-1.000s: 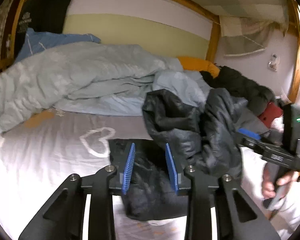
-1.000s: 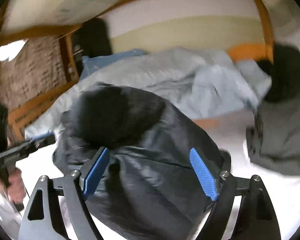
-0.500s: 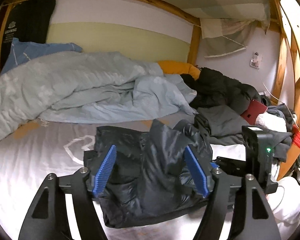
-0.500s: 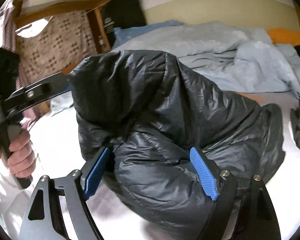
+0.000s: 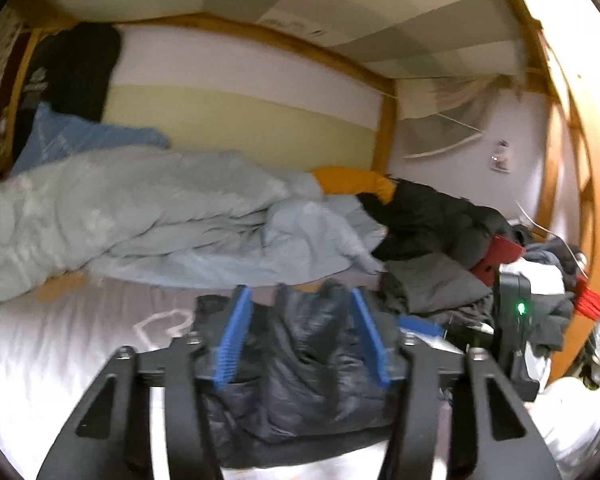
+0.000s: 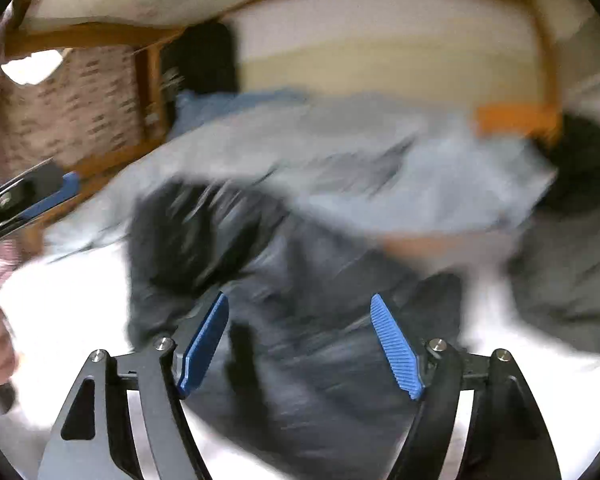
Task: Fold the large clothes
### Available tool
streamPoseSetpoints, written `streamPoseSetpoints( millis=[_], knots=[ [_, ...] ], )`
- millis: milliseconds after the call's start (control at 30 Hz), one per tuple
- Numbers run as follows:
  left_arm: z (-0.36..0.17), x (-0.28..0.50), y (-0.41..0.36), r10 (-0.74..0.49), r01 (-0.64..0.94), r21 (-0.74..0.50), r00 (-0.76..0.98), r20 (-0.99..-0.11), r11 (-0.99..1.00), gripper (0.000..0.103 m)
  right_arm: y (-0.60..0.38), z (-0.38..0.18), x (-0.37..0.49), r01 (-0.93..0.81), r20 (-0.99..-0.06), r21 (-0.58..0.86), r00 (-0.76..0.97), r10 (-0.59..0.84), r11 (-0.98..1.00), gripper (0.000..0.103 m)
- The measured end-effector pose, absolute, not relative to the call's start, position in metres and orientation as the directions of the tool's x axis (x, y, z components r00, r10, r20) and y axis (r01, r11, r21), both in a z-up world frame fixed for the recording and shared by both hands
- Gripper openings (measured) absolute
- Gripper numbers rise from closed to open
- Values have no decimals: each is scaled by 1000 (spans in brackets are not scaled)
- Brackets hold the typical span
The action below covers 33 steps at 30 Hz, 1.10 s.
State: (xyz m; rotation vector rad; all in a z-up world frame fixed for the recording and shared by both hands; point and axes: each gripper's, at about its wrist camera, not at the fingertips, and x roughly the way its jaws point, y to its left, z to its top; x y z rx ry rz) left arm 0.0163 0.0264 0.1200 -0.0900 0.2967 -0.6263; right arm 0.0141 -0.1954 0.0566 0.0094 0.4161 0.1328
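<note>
Wooden bunk framing [image 5: 386, 136] arches over a bed whose pale sheet [image 5: 60, 344] bears a white heart outline. Only the left wrist view is sharp: it shows a crumpled grey-blue duvet [image 5: 148, 216] along the wall, an orange pillow [image 5: 352, 180] behind it, and a heap of dark clothes [image 5: 432, 216] at the far right. The right wrist view is smeared by motion, yet it alone shows a patterned curtain [image 6: 72, 112] at the bed's end.

A black puffer jacket [image 5: 308, 364] lies bunched on the sheet, glossy and quilted, with ridges standing up in soft peaks. The left tool [image 5: 302, 340] has its ribbed blue pads spread apart, straddling a raised fold without pinching it. The right tool [image 6: 300, 344] is likewise splayed wide over the same jacket [image 6: 284, 280]. Whether either pad touches the fabric cannot be told.
</note>
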Motion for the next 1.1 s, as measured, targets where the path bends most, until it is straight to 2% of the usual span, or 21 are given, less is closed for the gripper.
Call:
streamPoseSetpoints(
  millis=[67, 233, 333, 400, 533, 667, 733, 867, 933, 1100],
  knots=[
    [119, 11, 12, -590, 583, -112, 768, -247, 805, 34, -205, 70, 4, -53, -367, 4, 929, 51, 999, 76],
    [107, 27, -33, -586, 614, -6, 750, -307, 789, 34, -234, 89, -6, -43, -355, 56, 933, 60, 998, 80],
    [95, 48, -52, -499, 549, 37, 785, -367, 835, 34, -245, 84, 0, 5, -388, 52, 921, 16, 999, 80],
    [86, 62, -51, -429, 487, 53, 811, -398, 872, 33, -254, 77, 3, -3, -421, 87, 906, 40, 996, 80],
    [69, 87, -27, -347, 398, 16, 818, -459, 917, 32, -264, 58, 13, -25, -476, 143, 875, 91, 989, 80],
    [49, 109, -8, -307, 351, -23, 784, -539, 936, 36, -264, 36, 23, -63, -529, 212, 832, 169, 975, 80],
    [38, 121, -9, -245, 305, 7, 781, -575, 952, 41, -261, 29, 27, -70, -542, 214, 821, 178, 974, 80],
    [17, 139, -3, -207, 251, -25, 734, -647, 968, 41, -254, 19, 32, -70, -561, 183, 812, 162, 981, 80],
    [8, 143, 2, -204, 240, -42, 706, -679, 970, 42, -254, 17, 34, -72, -563, 188, 809, 167, 980, 80],
    [-11, 150, 19, -279, 213, -184, 630, -725, 960, 47, -257, 10, 41, -67, -568, 211, 803, 178, 975, 80]
  ],
)
